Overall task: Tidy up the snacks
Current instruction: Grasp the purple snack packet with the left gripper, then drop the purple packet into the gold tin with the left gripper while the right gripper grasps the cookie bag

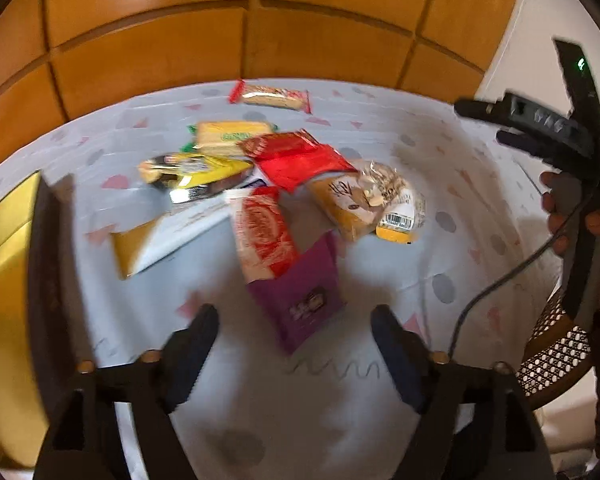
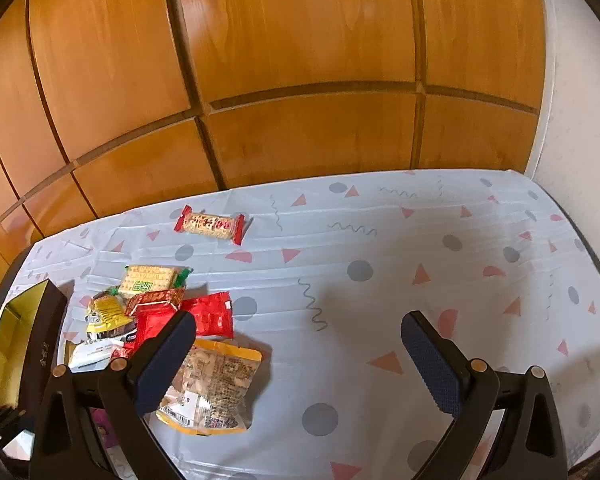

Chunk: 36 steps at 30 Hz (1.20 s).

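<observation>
A purple packet [image 1: 300,296] lies lengthwise toward eleven o'clock on the worktop [image 1: 380,420]; left tool [image 1: 296,344] and right tool [image 2: 300,344] gape empty.

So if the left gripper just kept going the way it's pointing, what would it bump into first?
Most likely the purple packet: it lies straight ahead of the open left gripper, just beyond the gap between its fingers, on the patterned tablecloth. Depth is hard to judge here, so it could touch the cloth first.

The left-wrist view is motion-blurred, smearing the purple packet's [image 1: 300,296] print, and the gold-lined box [image 2: 16,344] is cut off by the frame's edge.
</observation>
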Tool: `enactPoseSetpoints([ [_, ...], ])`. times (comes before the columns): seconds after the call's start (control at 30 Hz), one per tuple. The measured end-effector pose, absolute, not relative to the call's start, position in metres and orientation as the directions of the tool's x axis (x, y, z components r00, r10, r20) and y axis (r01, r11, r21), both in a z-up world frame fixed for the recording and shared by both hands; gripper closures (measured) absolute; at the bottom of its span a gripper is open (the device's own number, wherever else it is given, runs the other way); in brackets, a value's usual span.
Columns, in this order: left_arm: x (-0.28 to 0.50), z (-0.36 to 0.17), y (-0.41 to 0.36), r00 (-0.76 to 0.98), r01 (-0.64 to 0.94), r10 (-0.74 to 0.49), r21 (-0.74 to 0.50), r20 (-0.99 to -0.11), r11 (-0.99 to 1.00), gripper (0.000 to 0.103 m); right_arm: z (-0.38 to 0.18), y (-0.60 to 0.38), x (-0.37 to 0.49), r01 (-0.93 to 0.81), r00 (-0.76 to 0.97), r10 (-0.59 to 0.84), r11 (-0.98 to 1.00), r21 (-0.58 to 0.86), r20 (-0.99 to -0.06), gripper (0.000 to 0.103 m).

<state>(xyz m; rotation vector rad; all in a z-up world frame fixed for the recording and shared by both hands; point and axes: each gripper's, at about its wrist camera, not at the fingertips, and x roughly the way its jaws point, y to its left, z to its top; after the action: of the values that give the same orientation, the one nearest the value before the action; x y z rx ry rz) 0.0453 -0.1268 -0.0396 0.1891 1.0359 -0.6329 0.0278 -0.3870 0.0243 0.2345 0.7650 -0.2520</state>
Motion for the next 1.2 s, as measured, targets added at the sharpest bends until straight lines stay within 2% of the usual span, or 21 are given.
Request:
enactPoseSetpoints([
  [0.13,0.053,-0.054,-0.142,0.361,0.560,-0.370,-0.118,-0.856,0.820,0.024,0.022,-0.389,0.030,0.309,0.694,-0.131,0.942,0.128,-0.708,0.000],
  [0.23,0.054,-0.062,-0.146,0.382,0.545,-0.363,-0.110,-0.850,0.831,0.054,0.021,-0.388,0.032,0.305,0.692,-0.127,0.944,0.128,-0.711,0.000],
  [0.47,0.042,-0.047,-0.126,0.412,0.570,-0.432,-0.143,-0.802,0.809,0.072,0.018,-0.383,0.036,0.289,0.681,-0.126,0.951,0.107,-0.722,0.000],
  [0.67,0.035,-0.015,-0.081,0.459,0.522,-0.473,-0.202,-0.752,0.829,0.072,0.002,-0.375,0.045,0.231,0.618,-0.042,0.964,0.130,-0.785,0.000],
  [0.83,0.041,0.010,-0.038,0.535,0.453,-0.457,-0.215,-0.711,0.865,0.072,-0.015,-0.360,0.050,0.164,0.551,0.034,0.975,0.148,-0.834,0.001],
  [1.0,0.079,0.027,0.024,0.618,0.266,-0.371,-0.259,-0.693,0.928,0.072,-0.035,-0.346,0.058,0.150,0.484,0.109,0.967,0.205,-0.868,0.014],
  [1.07,0.096,0.028,0.043,0.630,0.210,-0.342,-0.271,-0.698,0.940,0.072,-0.042,-0.343,0.060,0.156,0.468,0.128,0.962,0.225,-0.874,0.023],
  [1.2,0.139,0.017,0.067,0.629,0.108,-0.257,-0.245,-0.734,0.964,0.071,-0.056,-0.340,0.067,0.172,0.423,0.159,0.953,0.251,-0.892,0.030],
])
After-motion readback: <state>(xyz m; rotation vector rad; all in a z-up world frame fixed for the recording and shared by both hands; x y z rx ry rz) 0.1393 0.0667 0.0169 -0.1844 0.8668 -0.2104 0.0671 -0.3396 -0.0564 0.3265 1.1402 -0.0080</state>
